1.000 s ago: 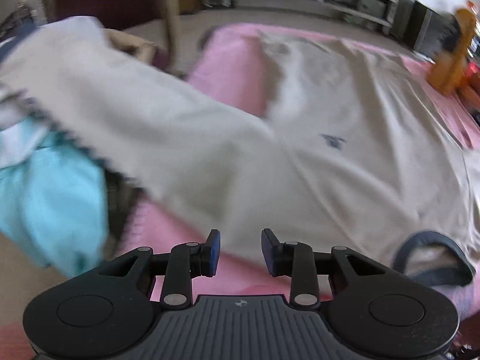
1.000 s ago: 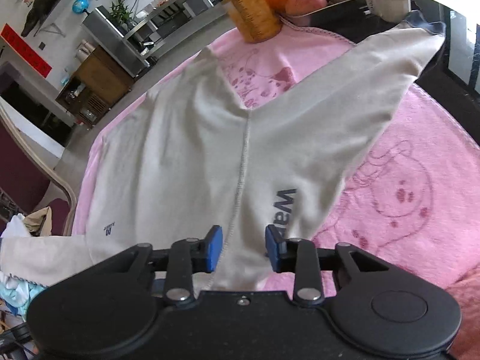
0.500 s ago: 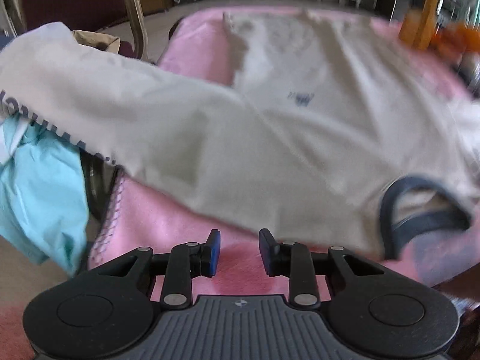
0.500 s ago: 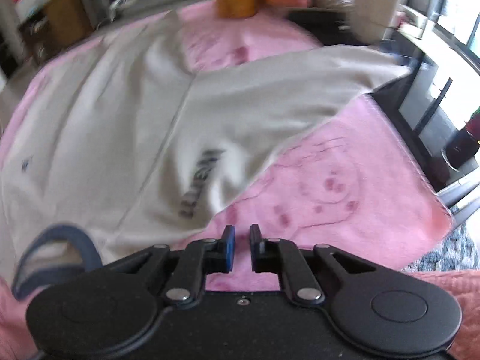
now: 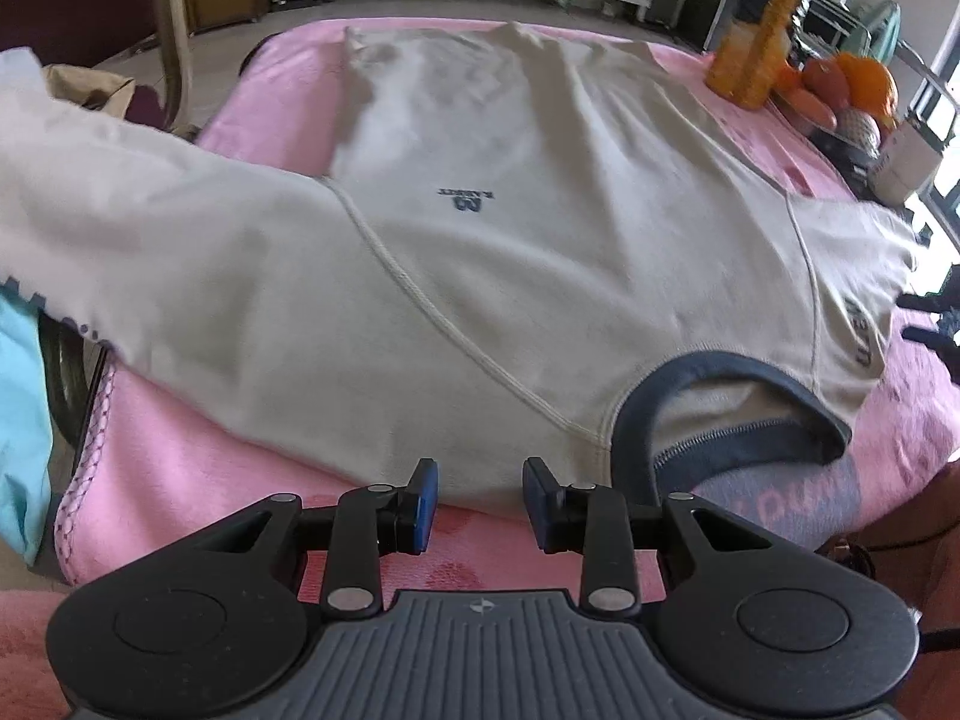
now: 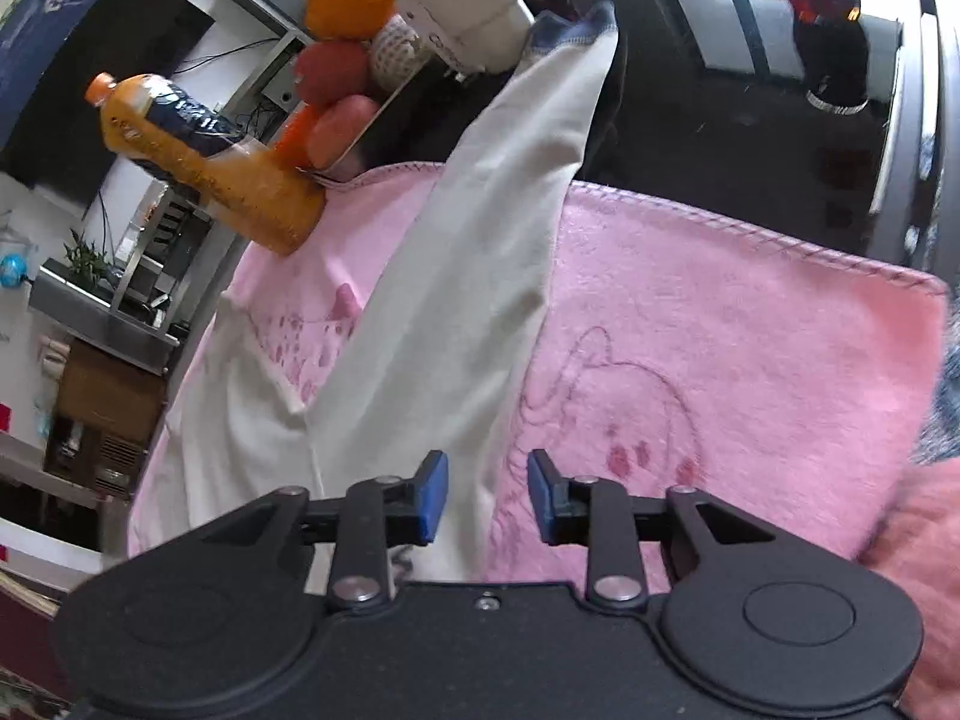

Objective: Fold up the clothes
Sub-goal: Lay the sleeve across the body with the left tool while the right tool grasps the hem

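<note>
A cream sweatshirt (image 5: 510,228) with a navy collar (image 5: 720,420) lies spread face up on a pink blanket (image 5: 198,480). Its collar is nearest me, and both sleeves stretch out sideways. My left gripper (image 5: 479,501) is open and empty just in front of the shoulder edge, left of the collar. In the right wrist view the sweatshirt's sleeve (image 6: 480,276) runs away to a blue cuff (image 6: 576,30) over the blanket's edge. My right gripper (image 6: 487,495) is open and empty above the sleeve's near end.
An orange juice bottle (image 6: 210,162) and a tray of fruit (image 6: 336,78) stand at the blanket's far corner; both show in the left view (image 5: 756,30). A turquoise garment (image 5: 21,420) hangs off the left. A chair back (image 5: 171,36) stands behind.
The left view has swung right, centring on the shirt's chest. The right gripper has opened wider and turned toward the outstretched sleeve and the bottle.
</note>
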A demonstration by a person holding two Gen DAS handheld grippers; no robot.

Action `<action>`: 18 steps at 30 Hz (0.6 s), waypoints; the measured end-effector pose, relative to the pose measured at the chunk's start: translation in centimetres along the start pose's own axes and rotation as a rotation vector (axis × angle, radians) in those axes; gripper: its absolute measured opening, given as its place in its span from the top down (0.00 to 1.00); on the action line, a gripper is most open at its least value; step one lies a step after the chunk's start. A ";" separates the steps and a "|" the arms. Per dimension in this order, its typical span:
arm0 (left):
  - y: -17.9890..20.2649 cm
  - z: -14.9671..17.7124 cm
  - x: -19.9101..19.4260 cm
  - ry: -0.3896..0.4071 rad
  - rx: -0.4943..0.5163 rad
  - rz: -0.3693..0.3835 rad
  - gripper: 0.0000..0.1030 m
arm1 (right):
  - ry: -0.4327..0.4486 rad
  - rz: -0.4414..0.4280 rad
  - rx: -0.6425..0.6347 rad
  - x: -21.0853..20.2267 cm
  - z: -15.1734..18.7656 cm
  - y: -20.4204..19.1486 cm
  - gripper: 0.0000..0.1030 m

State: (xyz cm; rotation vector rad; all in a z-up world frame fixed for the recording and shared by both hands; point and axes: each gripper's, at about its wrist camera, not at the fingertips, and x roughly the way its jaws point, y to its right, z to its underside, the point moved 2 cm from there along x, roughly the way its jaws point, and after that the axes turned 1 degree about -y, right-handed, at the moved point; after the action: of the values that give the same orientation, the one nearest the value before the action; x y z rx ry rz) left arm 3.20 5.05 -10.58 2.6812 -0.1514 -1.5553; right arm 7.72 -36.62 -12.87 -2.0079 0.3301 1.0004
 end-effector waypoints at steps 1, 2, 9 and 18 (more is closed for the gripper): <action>0.1 0.1 0.1 -0.003 0.009 -0.005 0.70 | 0.001 0.007 0.004 0.4 0.0 0.0 0.75; 0.2 0.1 0.3 -0.008 0.017 -0.009 0.70 | 0.005 0.007 0.014 0.8 0.0 0.0 0.78; 0.3 0.2 0.4 -0.022 0.040 -0.028 0.66 | 0.144 0.097 -0.117 0.8 -0.4 -1.1 0.99; -0.5 0.1 -0.9 0.029 0.006 -0.013 0.68 | 0.128 0.166 -0.177 -0.7 -0.1 -1.5 0.73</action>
State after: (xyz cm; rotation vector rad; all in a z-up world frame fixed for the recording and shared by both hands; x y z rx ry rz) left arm 2.68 5.60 -9.90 2.7131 -0.1386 -1.5209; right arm 8.15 -35.85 -11.46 -2.2397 0.4993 1.0353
